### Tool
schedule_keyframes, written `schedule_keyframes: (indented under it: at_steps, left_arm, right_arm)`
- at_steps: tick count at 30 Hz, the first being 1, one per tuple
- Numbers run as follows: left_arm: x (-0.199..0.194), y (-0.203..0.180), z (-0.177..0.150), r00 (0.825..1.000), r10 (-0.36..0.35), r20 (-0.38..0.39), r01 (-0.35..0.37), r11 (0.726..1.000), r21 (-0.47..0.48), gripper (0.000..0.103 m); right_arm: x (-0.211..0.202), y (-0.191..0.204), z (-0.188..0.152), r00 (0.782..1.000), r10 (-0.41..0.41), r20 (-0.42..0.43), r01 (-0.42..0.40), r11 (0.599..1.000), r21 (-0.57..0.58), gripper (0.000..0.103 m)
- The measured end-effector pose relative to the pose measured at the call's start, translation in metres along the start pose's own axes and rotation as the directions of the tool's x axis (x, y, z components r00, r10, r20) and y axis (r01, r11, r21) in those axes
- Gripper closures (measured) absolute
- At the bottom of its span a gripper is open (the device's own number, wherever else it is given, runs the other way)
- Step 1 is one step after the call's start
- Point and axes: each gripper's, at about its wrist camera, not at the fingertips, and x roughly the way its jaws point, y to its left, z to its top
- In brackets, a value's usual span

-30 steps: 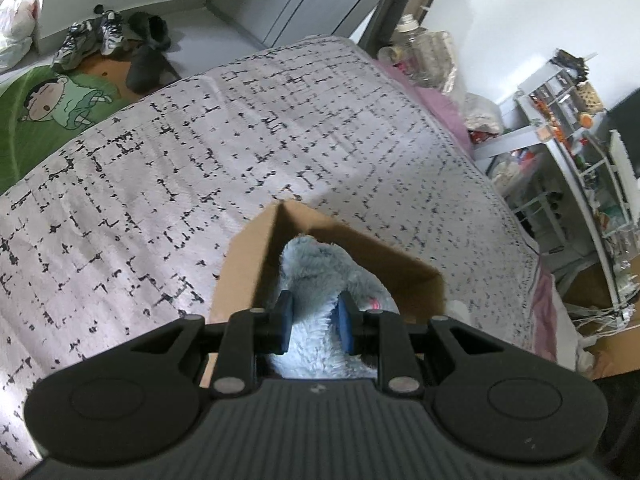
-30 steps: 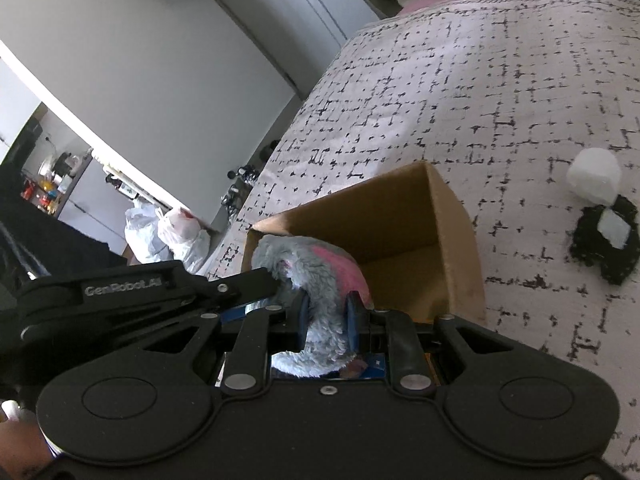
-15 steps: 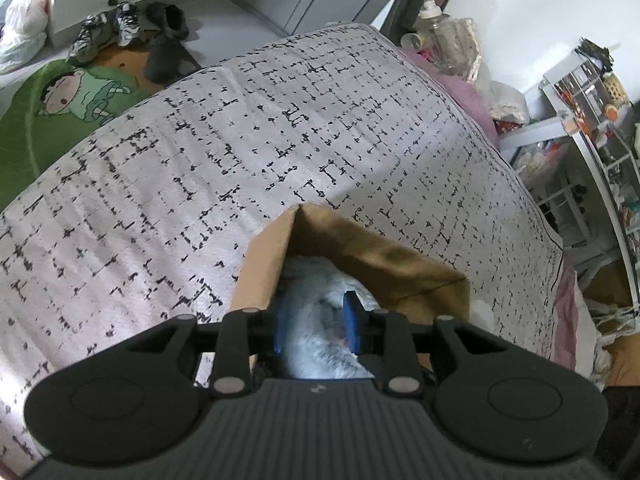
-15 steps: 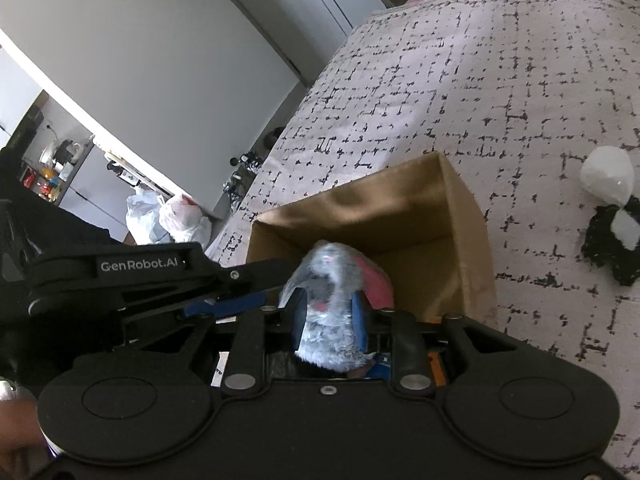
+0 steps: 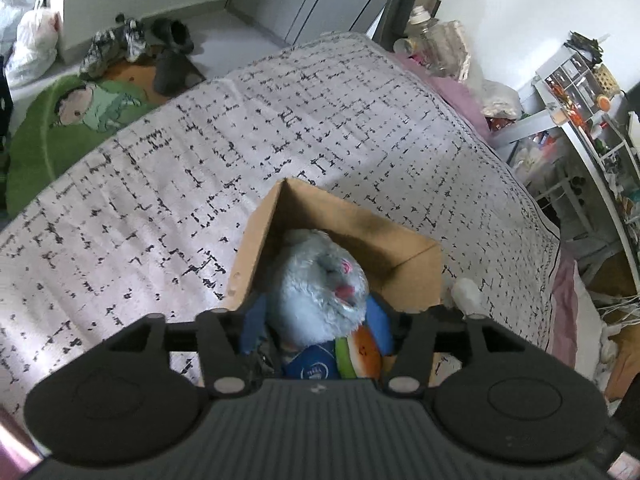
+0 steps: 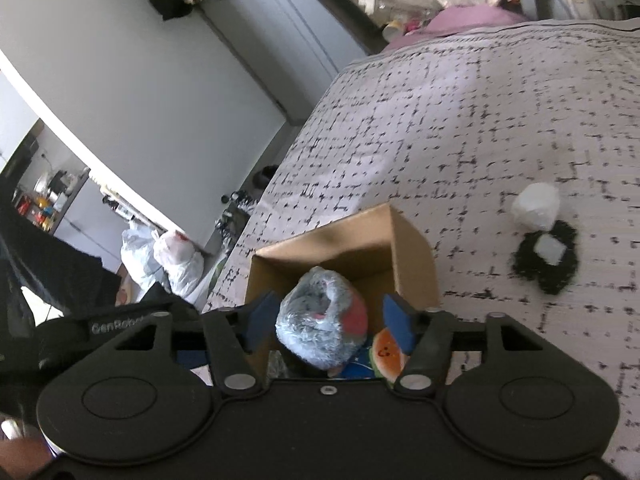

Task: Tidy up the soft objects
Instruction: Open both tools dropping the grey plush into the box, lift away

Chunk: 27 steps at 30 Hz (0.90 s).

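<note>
A grey-blue plush toy [image 5: 320, 280] with pink marks lies in an open cardboard box [image 5: 360, 228] on the bed. It also shows in the right wrist view [image 6: 320, 328], inside the box [image 6: 412, 256]. My left gripper [image 5: 316, 320] is open, its blue pads either side of the plush, not touching. My right gripper [image 6: 328, 320] is open too, pads apart around the plush. A blue item [image 5: 310, 366] and a watermelon-print soft toy [image 6: 386, 354] lie under the plush in the box.
A white soft lump [image 6: 536, 206] and a black fuzzy item with a white patch [image 6: 548, 256] lie on the patterned bedspread [image 6: 460, 120] right of the box. Shoes [image 5: 132, 40] and a green mat [image 5: 60, 120] are on the floor beyond the bed. Cluttered shelves [image 5: 580, 92] stand right.
Both grippers were shut on the plush a second ago. They lowered it into the box, then both opened and let it go. The plush now rests in the box.
</note>
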Motion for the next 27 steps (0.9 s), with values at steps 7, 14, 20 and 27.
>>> schedule_keyframes:
  at_steps: [7, 14, 20, 27]
  left_arm:
    - [-0.022, -0.014, -0.015, 0.999, 0.028, 0.02, -0.029, 0.999, 0.027, 0.026]
    - [-0.053, -0.025, -0.024, 0.994, 0.012, 0.113, -0.017, 0.999, 0.039, 0.004]
    - [-0.07, -0.032, -0.033, 0.991, -0.022, 0.13, 0.015, 0.998, 0.056, 0.001]
    - [-0.093, -0.044, -0.047, 0.987, -0.041, 0.158, 0.025, 0.994, 0.103, 0.001]
  right_arm:
    - [-0.031, -0.002, -0.001, 0.998, -0.028, 0.053, 0.029, 0.999, -0.019, 0.02]
    - [-0.057, -0.003, -0.001, 0.996, -0.059, 0.067, 0.061, 0.997, -0.035, 0.012]
    - [-0.076, -0.007, -0.004, 0.995, -0.068, 0.076, 0.072, 0.996, -0.045, 0.009]
    - [-0.102, -0.007, -0.004, 0.994, -0.06, 0.097, 0.065, 0.997, -0.052, 0.0]
